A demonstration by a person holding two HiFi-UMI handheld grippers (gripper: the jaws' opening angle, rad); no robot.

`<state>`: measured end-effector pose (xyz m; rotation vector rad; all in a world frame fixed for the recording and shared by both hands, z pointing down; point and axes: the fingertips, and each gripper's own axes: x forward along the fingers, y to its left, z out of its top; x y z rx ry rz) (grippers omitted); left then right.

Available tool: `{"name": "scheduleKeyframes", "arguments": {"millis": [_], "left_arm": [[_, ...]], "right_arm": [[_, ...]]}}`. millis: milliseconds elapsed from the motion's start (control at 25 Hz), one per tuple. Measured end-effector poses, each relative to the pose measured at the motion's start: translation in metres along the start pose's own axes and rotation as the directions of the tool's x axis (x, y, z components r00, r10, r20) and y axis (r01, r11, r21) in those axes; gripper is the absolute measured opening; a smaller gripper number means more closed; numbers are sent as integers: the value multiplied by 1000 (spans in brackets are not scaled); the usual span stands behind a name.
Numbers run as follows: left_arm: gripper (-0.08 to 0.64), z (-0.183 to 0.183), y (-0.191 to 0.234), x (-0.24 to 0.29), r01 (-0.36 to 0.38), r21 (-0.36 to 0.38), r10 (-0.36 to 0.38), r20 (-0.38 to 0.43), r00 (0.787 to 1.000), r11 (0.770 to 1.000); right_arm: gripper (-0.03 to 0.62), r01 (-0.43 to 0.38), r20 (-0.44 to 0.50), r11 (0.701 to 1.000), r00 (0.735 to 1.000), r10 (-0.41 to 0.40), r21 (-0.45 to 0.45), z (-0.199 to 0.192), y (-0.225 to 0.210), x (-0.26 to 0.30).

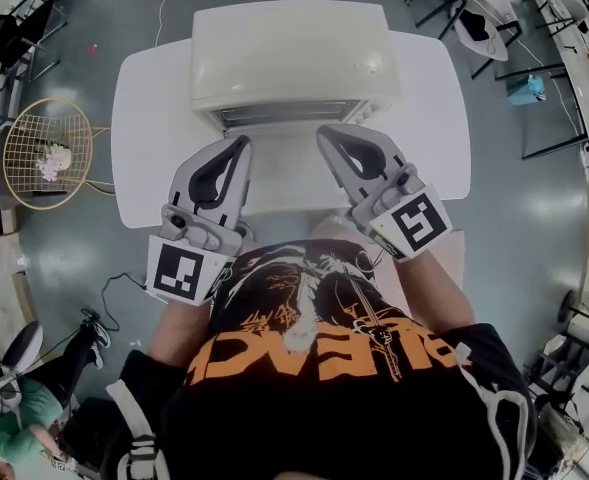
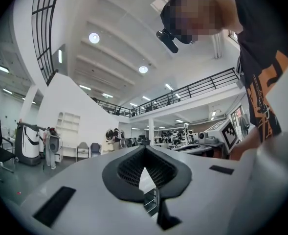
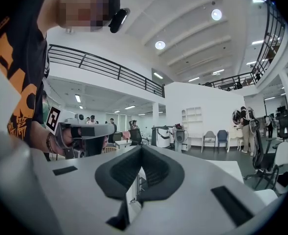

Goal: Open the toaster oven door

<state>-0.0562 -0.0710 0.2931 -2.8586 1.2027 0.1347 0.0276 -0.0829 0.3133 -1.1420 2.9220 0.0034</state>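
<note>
A cream toaster oven stands at the back of a white table in the head view. A pale flat panel reaches forward from the oven's front and looks like the lowered door. My left gripper is at the panel's left edge and my right gripper at its right edge. Both point at the oven's front, shut with nothing between the fingers. The left gripper and right gripper views tilt up at the hall and show closed jaws, with a sliver of the oven behind them.
A gold wire basket stands on the floor left of the table. Chairs and a blue bin are at the back right. Another person sits at the lower left, beside a floor cable.
</note>
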Motion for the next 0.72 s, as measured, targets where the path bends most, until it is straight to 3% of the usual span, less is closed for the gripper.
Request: {"name": "scheduleKeyframes", "arguments": {"millis": [440, 720], "left_arm": [[20, -3, 4, -2, -22, -2, 22, -25, 999, 1000], [20, 0, -1, 0, -22, 5, 22, -28, 999, 1000]], "right_arm": [[12, -20, -28, 999, 999, 19, -33, -5, 4, 1], [12, -10, 6, 1000, 1000, 10, -22, 8, 4, 1]]}}
